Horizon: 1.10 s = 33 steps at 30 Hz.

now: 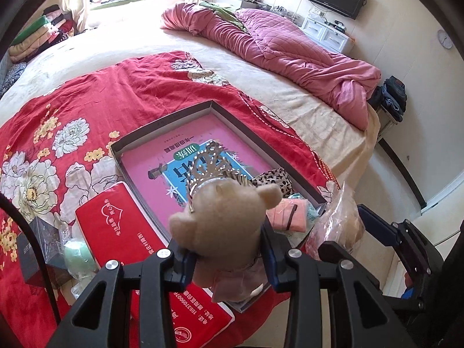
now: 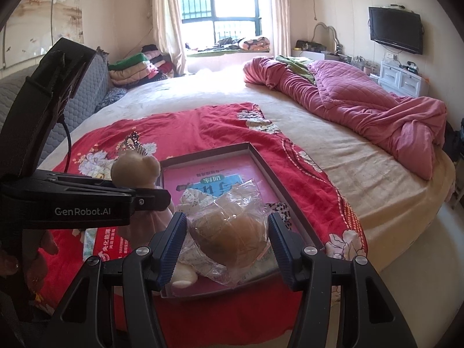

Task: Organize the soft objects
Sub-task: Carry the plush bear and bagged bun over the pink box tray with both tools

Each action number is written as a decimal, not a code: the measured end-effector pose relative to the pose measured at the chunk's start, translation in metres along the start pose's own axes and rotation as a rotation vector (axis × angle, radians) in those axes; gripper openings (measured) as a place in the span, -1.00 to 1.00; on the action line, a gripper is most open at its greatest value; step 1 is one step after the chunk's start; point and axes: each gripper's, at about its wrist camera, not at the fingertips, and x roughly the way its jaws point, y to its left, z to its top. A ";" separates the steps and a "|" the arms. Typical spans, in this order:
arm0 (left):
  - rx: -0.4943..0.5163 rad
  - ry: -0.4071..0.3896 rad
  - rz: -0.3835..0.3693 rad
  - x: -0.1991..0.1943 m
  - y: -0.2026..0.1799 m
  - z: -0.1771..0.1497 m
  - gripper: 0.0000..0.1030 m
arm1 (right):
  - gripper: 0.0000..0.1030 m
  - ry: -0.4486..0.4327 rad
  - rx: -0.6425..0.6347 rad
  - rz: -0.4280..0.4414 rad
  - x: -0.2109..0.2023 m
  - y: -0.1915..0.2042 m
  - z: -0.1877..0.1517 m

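Holding small beige plush bear with silver tiara [image 1: 223, 217], left gripper [image 1: 226, 249] clamped on its body above shallow grey cardboard box [image 1: 162, 121] on bed. Right gripper [image 2: 227, 232] jaws apart, flanking brown plush toy in crinkly clear plastic bag [image 2: 232, 232] (slippery wrap); light, squashy, grip mid-body.
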 end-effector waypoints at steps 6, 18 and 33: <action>-0.002 0.026 0.016 0.016 0.006 0.002 -0.24 | 0.15 0.053 -0.016 0.013 0.019 0.002 -0.010; -0.017 0.051 0.029 0.035 0.013 0.004 -0.24 | 0.15 0.124 -0.020 0.040 0.045 0.004 -0.025; -0.020 0.089 0.043 0.055 0.016 0.006 -0.23 | 0.15 0.156 -0.022 0.050 0.059 0.006 -0.032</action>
